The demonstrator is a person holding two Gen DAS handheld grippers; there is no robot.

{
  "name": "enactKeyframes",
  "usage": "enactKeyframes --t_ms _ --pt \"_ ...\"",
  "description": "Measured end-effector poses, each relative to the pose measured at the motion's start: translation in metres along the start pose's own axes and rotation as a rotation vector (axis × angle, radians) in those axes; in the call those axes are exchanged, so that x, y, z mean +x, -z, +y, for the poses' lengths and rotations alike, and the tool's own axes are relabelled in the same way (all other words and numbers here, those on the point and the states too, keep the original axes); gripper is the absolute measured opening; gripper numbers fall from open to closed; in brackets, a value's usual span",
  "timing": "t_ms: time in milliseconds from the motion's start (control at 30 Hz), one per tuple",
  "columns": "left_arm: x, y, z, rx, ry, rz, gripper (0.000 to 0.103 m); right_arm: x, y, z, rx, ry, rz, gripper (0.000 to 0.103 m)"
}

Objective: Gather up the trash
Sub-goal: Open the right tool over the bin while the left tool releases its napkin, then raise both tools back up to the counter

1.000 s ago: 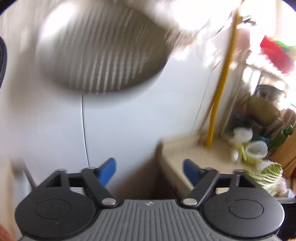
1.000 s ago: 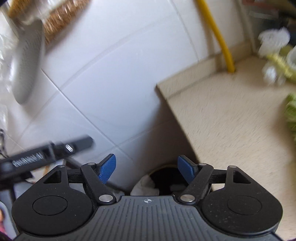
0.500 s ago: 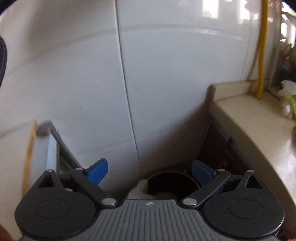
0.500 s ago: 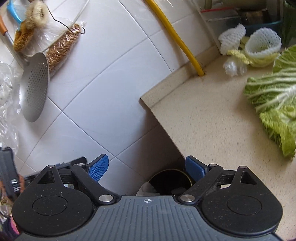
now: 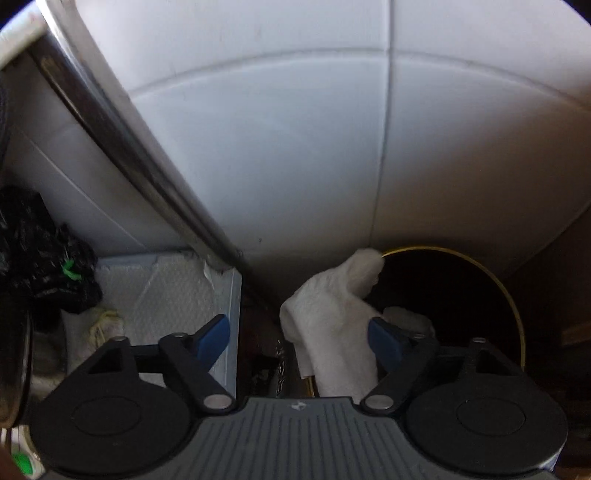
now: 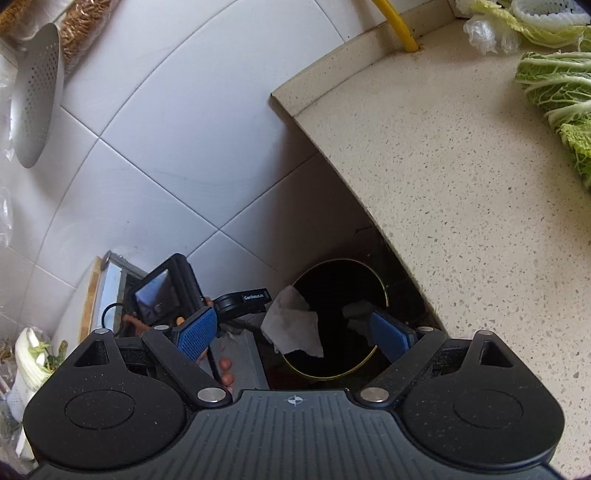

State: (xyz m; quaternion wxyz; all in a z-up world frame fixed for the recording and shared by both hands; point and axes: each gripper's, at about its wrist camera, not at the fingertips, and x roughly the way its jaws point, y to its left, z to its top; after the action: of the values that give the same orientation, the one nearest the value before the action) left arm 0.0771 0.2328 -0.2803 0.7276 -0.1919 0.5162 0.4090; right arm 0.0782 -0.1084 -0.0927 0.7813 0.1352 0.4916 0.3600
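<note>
Both tools hang over the kitchen waste bin with their blue pads spread wide and nothing between them. The left tool (image 5: 297,338) sits low over the bin (image 5: 509,295), whose gold-edged rim shows at two o'clock from its pads; a crumpled white paper towel (image 5: 332,317) is draped over the rim's near edge at twelve o'clock, half in and half out, apparently touching neither pad. Paler scraps (image 5: 406,317) lie in the dark inside, too dim to name.

The right tool (image 6: 293,334), released likewise, looks down from higher up on the same bin (image 6: 384,295) and the same paper towel (image 6: 293,325), with the left tool's body and camera screen (image 6: 162,291) at ten o'clock.

Out at two o'clock on the speckled worktop (image 6: 443,166), more remains: a wad of clear plastic film (image 6: 487,33) beside the yellow pipe (image 6: 399,26), white foam fruit netting (image 6: 543,14), and cabbage leaves (image 6: 554,96), which may be food rather than refuse.

By the look of it, some trash has gone in, the towel needs a nudge to drop fully, and the worktop's litter is not yet collected.
</note>
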Motion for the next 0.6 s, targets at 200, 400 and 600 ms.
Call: enactKeyframes --t_ms 200,400,600 --pt "0.042 -0.002 0.002 -0.086 0.102 0.110 0.072 0.013 -0.005 0.010 -0.107 0.000 0.047 0.094" --pt "0.053 -0.002 0.004 -0.190 0.272 0.193 0.059 0.017 -0.009 0.012 -0.141 -0.006 0.080 0.094" --pt "-0.011 0.005 -0.032 -0.069 0.776 0.256 0.056 0.017 -0.019 0.009 -0.127 -0.024 0.092 0.094"
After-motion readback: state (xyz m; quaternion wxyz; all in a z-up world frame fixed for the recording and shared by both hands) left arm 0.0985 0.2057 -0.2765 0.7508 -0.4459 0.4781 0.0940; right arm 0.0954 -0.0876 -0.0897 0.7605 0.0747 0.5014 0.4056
